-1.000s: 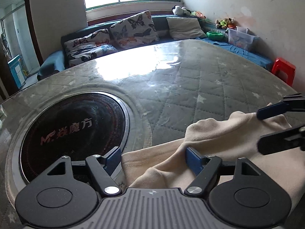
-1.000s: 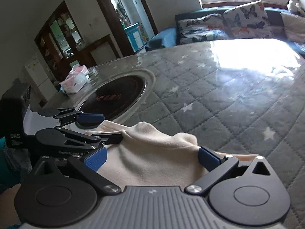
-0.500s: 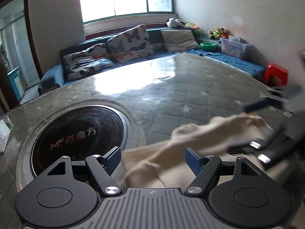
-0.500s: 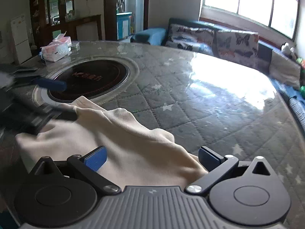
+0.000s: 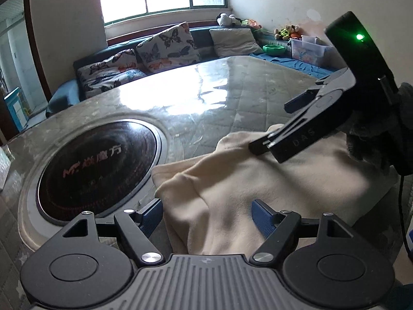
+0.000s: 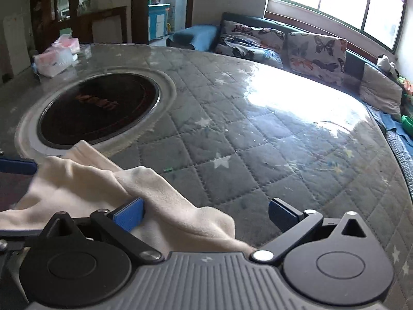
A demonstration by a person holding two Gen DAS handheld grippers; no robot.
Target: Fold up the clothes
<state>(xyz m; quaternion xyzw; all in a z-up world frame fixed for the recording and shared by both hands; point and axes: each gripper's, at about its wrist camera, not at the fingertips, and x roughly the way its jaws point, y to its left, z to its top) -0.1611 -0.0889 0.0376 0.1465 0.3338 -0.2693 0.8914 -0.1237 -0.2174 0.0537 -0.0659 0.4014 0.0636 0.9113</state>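
Note:
A cream fleece garment (image 5: 258,180) lies bunched on the near part of the quilted table; it also shows in the right wrist view (image 6: 103,188). My left gripper (image 5: 207,215) is open, its blue pads on either side of the cloth's near fold without pinching it. My right gripper (image 6: 205,213) is open, with the cloth lying between its fingers by the left pad (image 6: 129,214). In the left wrist view the right gripper (image 5: 278,126) hangs over the garment's far edge, its lower finger touching the cloth.
A round black induction plate (image 5: 95,162) in a metal ring is set into the table (image 6: 258,155) left of the garment. Tissue packs (image 6: 56,56) sit at the far left edge. A sofa with butterfly cushions (image 5: 165,46) stands behind.
Both grippers have risen and tilted, and the right one has swung up over the garment. The cloth has been pulled into a more spread heap.

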